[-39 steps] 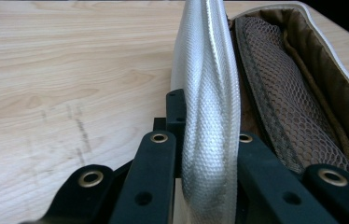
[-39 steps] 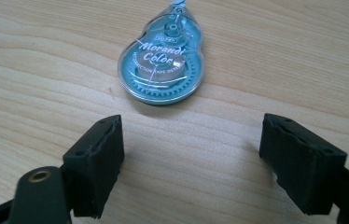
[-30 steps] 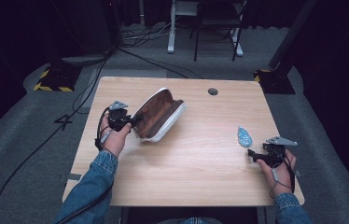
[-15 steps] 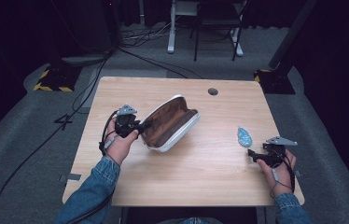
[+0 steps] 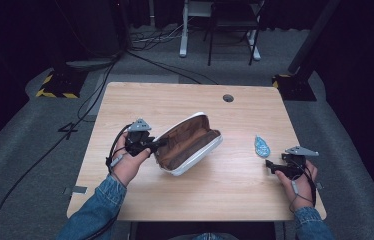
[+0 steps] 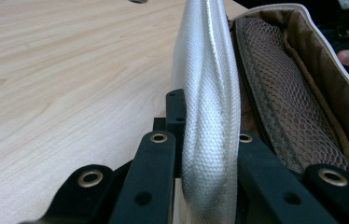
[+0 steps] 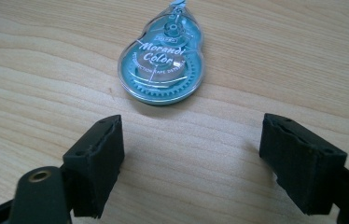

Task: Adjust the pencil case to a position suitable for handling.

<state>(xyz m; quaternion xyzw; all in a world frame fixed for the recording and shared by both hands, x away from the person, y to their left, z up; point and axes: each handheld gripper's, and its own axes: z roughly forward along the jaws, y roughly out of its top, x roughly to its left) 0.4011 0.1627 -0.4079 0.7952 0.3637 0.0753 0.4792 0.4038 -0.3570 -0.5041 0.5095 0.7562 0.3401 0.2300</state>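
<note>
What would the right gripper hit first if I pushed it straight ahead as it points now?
Most likely the tape dispenser. It lies flat on the table just beyond the open right gripper, roughly centred between the jaws. Nothing sits between them, though the exact gap is hard to judge.

We'd say this is some kind of lab or recording studio, not anybody's home. The wooden bench (image 5: 185, 100) sits alone on grey carpet (image 5: 30, 150) with black curtains (image 5: 20, 35) all around it. There's yellow-and-black hazard tape on a stand base (image 5: 55, 85), loose cables (image 5: 140, 52) snaking across the floor, a "4" marked on the carpet (image 5: 68, 131), and a white desk frame (image 5: 185, 30) pushed to the back.
</note>
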